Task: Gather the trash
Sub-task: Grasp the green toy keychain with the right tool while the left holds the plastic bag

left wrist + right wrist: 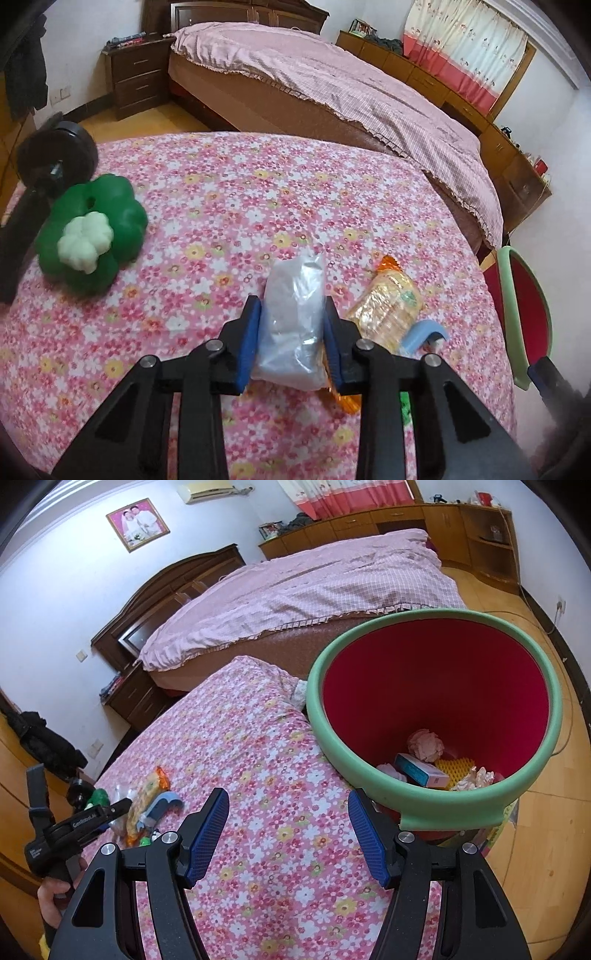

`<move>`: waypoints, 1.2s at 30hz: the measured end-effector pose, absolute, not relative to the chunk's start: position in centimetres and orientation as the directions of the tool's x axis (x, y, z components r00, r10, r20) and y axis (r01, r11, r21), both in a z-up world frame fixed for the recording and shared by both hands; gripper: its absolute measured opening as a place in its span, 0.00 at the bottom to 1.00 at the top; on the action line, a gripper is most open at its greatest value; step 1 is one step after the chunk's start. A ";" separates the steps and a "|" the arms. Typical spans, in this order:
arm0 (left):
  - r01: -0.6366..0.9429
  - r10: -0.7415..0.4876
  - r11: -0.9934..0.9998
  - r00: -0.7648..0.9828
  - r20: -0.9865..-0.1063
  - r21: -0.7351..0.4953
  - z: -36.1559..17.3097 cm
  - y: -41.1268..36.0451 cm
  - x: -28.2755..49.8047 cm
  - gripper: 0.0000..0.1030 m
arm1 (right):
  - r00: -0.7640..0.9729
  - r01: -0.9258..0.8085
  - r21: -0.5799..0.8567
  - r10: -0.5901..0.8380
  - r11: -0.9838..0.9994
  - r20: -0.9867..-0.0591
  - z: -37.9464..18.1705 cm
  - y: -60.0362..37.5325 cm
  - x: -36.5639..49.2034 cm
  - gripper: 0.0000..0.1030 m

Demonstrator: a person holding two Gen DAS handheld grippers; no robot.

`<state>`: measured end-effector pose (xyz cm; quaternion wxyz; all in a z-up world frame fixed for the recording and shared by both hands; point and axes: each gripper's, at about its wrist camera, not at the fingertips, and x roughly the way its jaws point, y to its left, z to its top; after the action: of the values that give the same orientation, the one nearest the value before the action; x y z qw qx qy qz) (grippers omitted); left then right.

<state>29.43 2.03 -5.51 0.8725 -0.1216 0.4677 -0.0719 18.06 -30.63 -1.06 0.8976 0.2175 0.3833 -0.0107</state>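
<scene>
A clear, crumpled plastic bag (291,332) lies on the floral tablecloth (221,206), and my left gripper (291,301) is shut on it, both blue pads pressing its sides. Just to its right lie an orange-ended snack wrapper (388,306) and a pale blue curved plastic piece (424,332). My right gripper (288,794) hangs open over the cloth with nothing between its fingers. Beside it at the table's right edge stands the red bin with a green rim (436,808), holding crumpled tissue, a small box and other scraps.
A green clover-shaped toy (96,229) with a white centre sits at the table's left, a black round object (55,155) behind it. A bed with a pink cover (332,74) lies beyond the table. A hand (51,897) holds the left tool.
</scene>
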 end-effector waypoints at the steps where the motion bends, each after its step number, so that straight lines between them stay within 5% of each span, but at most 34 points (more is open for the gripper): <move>1: 0.012 -0.241 0.959 0.557 -0.795 -0.282 -5.2 2.2 29.0 0.32 | 0.708 0.179 0.382 0.151 0.907 -0.690 -0.9 -30.4 18.0 0.66; 36: -0.159 -0.099 0.948 0.676 -0.730 -0.276 -4.6 10.6 21.1 0.32 | 0.570 -0.196 0.162 0.247 0.967 -0.784 -4.4 -12.8 22.1 0.66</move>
<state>21.14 10.61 -4.60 0.9014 -0.1604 0.4020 0.0165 22.15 -12.80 -4.38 0.8855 0.0284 0.4467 0.1249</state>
